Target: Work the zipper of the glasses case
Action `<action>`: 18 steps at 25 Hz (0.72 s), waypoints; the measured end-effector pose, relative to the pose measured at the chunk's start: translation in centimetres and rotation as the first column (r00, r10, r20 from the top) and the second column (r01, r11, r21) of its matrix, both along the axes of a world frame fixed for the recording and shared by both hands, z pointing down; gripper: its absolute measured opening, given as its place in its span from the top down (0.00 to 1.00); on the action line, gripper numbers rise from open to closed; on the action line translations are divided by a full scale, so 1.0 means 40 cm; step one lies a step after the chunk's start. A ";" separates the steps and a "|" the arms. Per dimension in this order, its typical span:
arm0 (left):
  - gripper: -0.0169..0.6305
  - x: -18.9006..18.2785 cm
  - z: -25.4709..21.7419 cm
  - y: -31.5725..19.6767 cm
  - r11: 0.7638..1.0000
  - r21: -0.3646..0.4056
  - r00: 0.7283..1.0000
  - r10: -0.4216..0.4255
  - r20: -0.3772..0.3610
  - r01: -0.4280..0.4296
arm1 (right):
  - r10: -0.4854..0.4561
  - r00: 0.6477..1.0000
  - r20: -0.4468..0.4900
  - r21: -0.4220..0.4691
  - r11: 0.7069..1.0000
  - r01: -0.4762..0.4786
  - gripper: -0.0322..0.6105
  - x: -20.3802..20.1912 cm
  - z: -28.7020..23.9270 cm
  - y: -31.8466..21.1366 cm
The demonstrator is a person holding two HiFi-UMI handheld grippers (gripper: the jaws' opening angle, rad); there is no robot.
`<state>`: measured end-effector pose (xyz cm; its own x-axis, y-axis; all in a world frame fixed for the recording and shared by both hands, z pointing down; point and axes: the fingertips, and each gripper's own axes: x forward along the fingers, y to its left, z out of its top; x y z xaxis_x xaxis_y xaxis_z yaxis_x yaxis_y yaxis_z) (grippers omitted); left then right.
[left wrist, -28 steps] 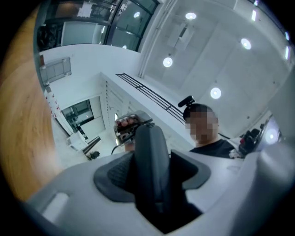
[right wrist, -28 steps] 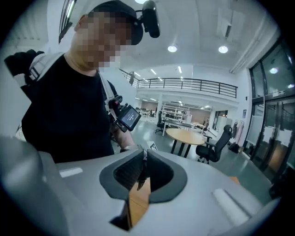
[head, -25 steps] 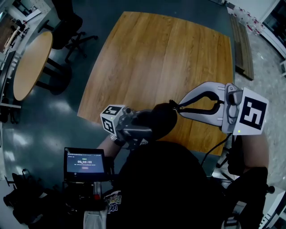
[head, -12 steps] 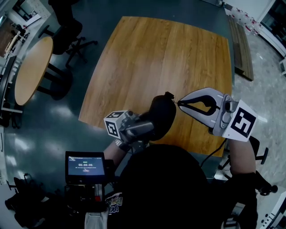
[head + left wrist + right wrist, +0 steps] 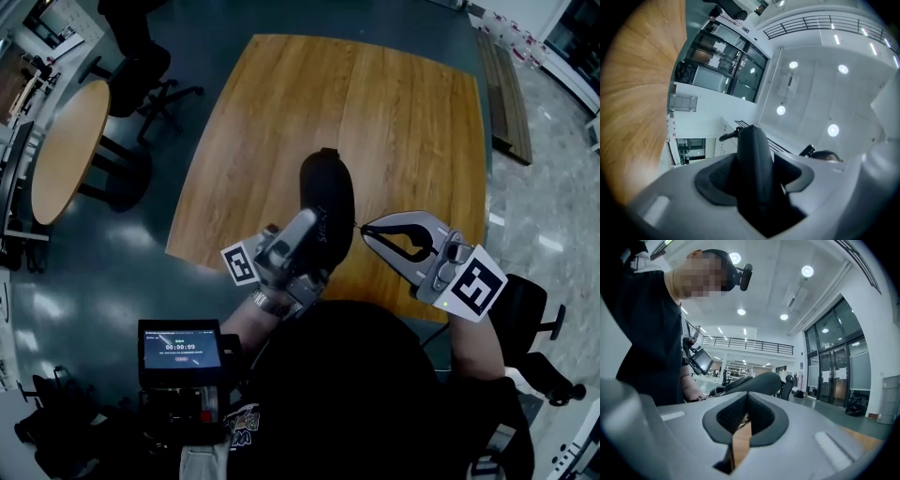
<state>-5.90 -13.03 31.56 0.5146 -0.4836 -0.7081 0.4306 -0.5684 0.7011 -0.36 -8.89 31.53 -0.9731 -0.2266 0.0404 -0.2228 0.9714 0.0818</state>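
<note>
Head view: left gripper (image 5: 317,231) clamps black case (image 5: 324,183) over table (image 5: 281,112). Right gripper (image 5: 365,228) jaws closed, tips at case edge. Pale print on case unreadable.

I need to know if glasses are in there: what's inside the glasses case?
Only the black outer shell of the glasses case shows, clamped in the left gripper. No view shows an opening, so whatever is inside is hidden.

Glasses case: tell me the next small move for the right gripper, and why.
Probably draw the right gripper slowly along the edge of the glasses case while the left gripper holds firm. The case is clamped between the left jaws above the table; the right jaws are shut at its side, seemingly on the zipper pull, though that is too small to confirm.
</note>
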 end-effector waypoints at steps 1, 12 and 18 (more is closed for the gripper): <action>0.59 0.001 0.002 -0.006 1.000 -0.013 1.000 -0.013 0.002 0.013 | 0.007 1.000 -0.001 -0.003 1.000 -0.007 0.94 0.001 0.005 0.001; 0.59 -0.020 0.053 -0.088 0.972 -0.180 0.989 -0.146 0.031 0.149 | 0.004 0.994 -0.106 0.012 1.000 -0.002 0.94 -0.029 0.113 0.050; 0.59 -0.026 0.067 -0.098 0.962 -0.180 0.977 -0.195 0.086 0.207 | 0.200 0.980 0.025 -0.056 0.979 -0.198 0.86 0.007 0.090 0.001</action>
<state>-6.93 -16.94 34.25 0.4363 -0.7024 -0.5624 0.2695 -0.4943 0.8264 -0.06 -8.86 35.12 -0.9098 -0.4141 0.0290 -0.4136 0.9102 0.0220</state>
